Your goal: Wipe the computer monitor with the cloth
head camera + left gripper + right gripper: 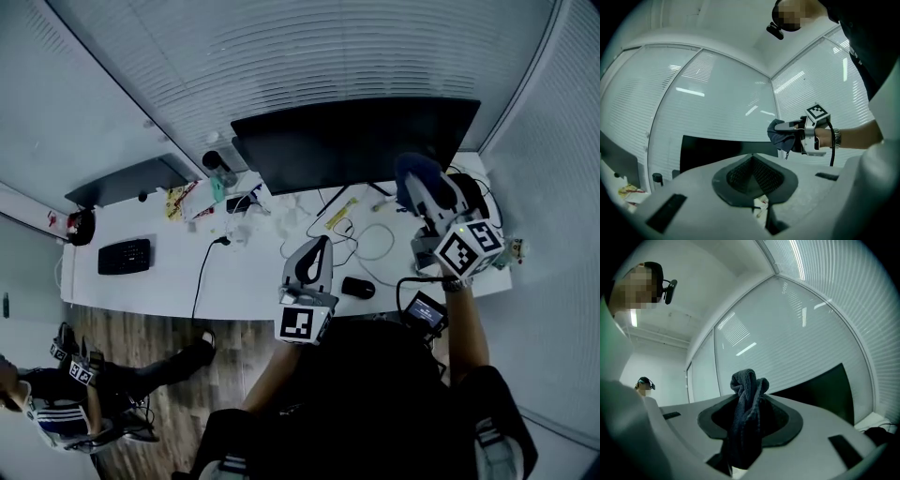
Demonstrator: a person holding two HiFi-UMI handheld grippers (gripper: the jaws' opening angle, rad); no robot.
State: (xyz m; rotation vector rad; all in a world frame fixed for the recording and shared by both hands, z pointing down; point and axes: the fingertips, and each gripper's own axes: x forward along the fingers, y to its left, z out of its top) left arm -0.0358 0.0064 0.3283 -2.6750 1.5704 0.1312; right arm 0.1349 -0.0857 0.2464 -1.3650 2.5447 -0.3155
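Observation:
The black computer monitor (356,141) stands at the back of the white desk (253,277), its screen dark. A dark blue cloth (419,175) is bunched in my right gripper (422,192), which is shut on it and held up just in front of the monitor's right end. In the right gripper view the cloth (747,413) sticks up between the jaws, with the monitor (820,390) behind. My left gripper (316,248) hovers over the desk's middle, shut and holding nothing. In the left gripper view it (752,161) faces the monitor (717,150) and the cloth (780,136).
On the desk lie a black mouse (358,288), looped cables (361,242), a keyboard (124,255), snack packets (183,199) and a bottle (214,161). A second dark monitor (127,180) stands at the left. A person (56,403) sits on the floor at the lower left.

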